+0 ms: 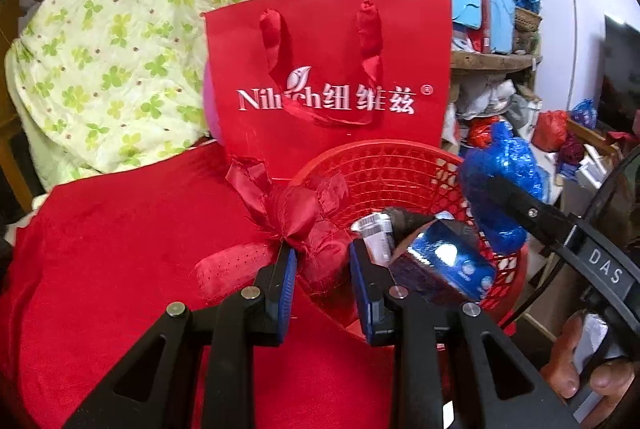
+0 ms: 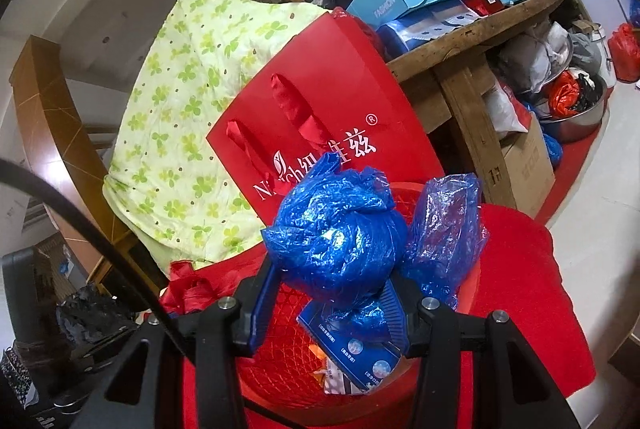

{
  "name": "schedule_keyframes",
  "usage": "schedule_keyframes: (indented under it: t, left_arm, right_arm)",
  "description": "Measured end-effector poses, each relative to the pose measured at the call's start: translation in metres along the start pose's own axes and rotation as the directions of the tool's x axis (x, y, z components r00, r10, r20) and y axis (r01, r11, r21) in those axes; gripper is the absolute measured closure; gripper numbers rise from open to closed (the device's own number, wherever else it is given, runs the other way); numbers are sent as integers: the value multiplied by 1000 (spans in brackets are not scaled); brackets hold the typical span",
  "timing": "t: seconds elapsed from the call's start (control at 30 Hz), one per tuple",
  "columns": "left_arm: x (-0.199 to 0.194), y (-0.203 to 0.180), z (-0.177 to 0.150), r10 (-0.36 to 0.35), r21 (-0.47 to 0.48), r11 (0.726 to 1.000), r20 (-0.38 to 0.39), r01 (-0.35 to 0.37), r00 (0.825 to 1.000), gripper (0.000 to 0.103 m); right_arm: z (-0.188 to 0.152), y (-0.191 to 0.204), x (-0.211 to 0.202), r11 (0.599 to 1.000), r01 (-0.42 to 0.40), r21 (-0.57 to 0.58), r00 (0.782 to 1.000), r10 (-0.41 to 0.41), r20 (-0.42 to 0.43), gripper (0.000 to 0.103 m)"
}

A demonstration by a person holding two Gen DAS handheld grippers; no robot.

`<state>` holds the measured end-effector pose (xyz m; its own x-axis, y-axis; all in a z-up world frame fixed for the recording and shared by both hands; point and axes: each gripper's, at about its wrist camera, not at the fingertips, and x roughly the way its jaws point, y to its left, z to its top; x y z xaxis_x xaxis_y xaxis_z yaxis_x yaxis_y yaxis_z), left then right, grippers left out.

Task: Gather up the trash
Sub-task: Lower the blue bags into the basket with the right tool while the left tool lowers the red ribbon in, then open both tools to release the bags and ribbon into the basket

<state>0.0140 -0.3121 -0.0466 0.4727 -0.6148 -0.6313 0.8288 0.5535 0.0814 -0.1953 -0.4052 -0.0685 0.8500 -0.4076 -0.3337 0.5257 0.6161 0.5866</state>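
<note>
So the red basket (image 2: 452, 313) is holding a blue box (image 2: 352, 361) and a bottle (image 1: 374, 229), while the right hand-held gripper (image 2: 332, 303) is pinching a crumpled blue plastic bag (image 2: 332, 229) just above it, and the left hand-held gripper (image 1: 324, 285) is sitting spread around red ribbon (image 1: 296, 213).

1. Left gripper (image 1: 324, 283) — black plastic arms, silver round screws, ribbed blue pads (image 1: 289, 281).
2. Right gripper (image 2: 326, 303) — same black build; white "DAS" lettering, black cable.
3. Right hand (image 1: 580, 365): bare skin.
</note>
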Motion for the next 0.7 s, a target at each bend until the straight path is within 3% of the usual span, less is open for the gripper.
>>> schedule_keyframes:
  t: [0.2,0.33,0.4,0.47,0.6,0.7]
  left_arm:
    - [9,2,3,-80,-26,996,-11,80,997,73]
    - [16,-3,1,-70,-9,998,-24,70,997,72]
    - [17,-5,0,-71,-2,997,-32,71,997,64]
    - [14,-6,-1,-45,9,999,-20,45,999,44]
    - [7,-2,0,-15,23,1000,8,15,1000,41]
    - [3,5,-1,9,14,1000,18,-9,1000,31]
  right_arm:
    - [1,-2,1,1000,-3,15,1000,2,11,52]
    - [1,-1,3,1000,2,15,1000,-2,9,52]
    - [0,0,4,1000,4,8,1000,-4,6,52]
    - [0,2,6,1000,4,3,1000,-4,3,52]
    - [-1,4,11,1000,5,-3,1000,-5,-8,52]
    - [-3,6,16,1000,1,-4,1000,-1,-20,52]
